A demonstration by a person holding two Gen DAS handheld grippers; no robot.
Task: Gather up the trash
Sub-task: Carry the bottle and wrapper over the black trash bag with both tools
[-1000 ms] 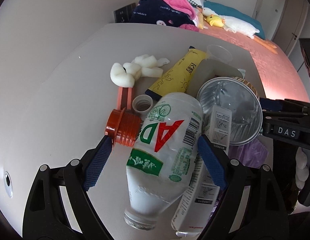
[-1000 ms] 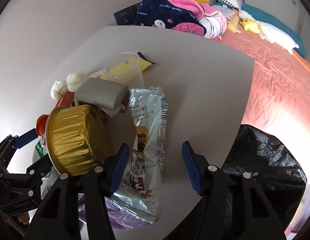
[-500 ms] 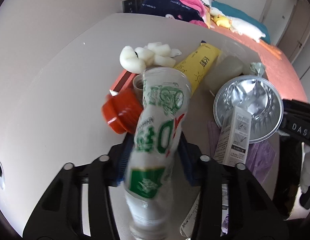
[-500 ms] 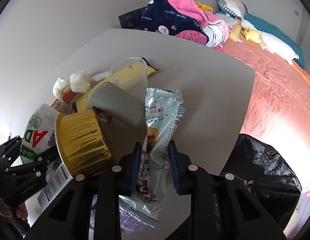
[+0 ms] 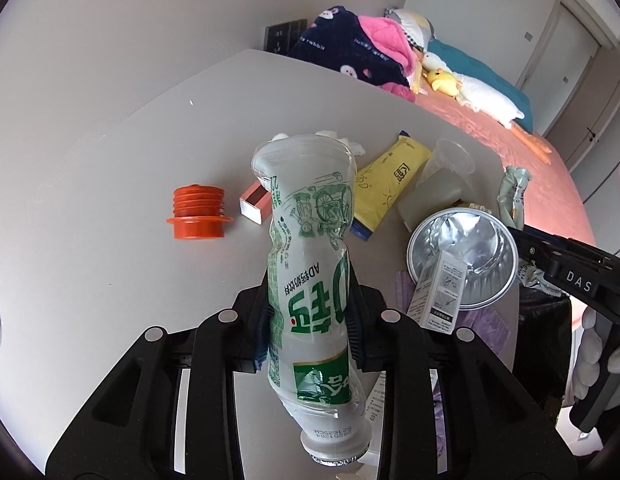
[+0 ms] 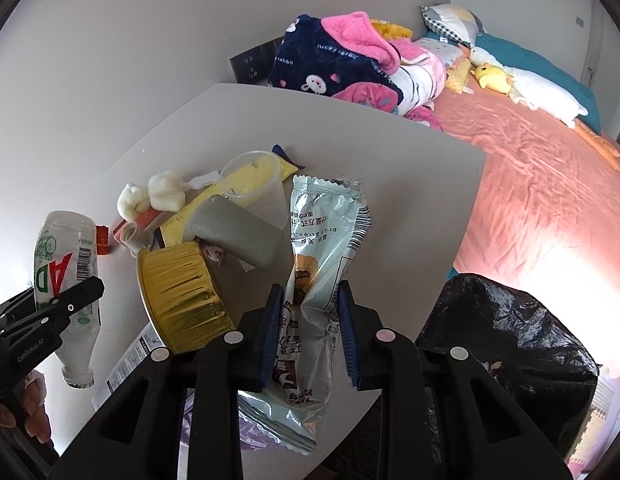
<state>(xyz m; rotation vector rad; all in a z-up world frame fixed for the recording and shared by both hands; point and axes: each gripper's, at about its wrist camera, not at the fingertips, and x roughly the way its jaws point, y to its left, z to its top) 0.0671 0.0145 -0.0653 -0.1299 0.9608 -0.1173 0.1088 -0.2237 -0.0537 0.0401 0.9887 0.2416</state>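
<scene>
A crumpled clear plastic bottle (image 5: 310, 240) with green print hangs neck-down above the grey table (image 5: 110, 200). My left gripper (image 5: 310, 316) is shut on the bottle's middle, its jaws still closing and squeezing it flat. The right wrist view shows that bottle (image 6: 66, 256) at far left. My right gripper (image 6: 310, 320) is shut on a pale green snack wrapper (image 6: 326, 232), pinched at its waist and raised off the table. A black trash bag (image 6: 506, 340) gapes below the table's right edge.
On the table lie an orange ribbed cap (image 5: 198, 216), a red matchbox (image 5: 256, 204), a yellow packet (image 5: 390, 184), a clear cup (image 6: 258, 184), a grey block (image 6: 238, 236), a gold foil bowl (image 6: 182, 296), a small carton (image 5: 438, 292) and white foam lumps (image 6: 150, 200). A bed (image 6: 550, 200) lies beyond.
My left gripper shut on the lying bottle, crushed it and lifted it nearly upright. My right gripper shut on the snack wrapper and raised it off the table.
</scene>
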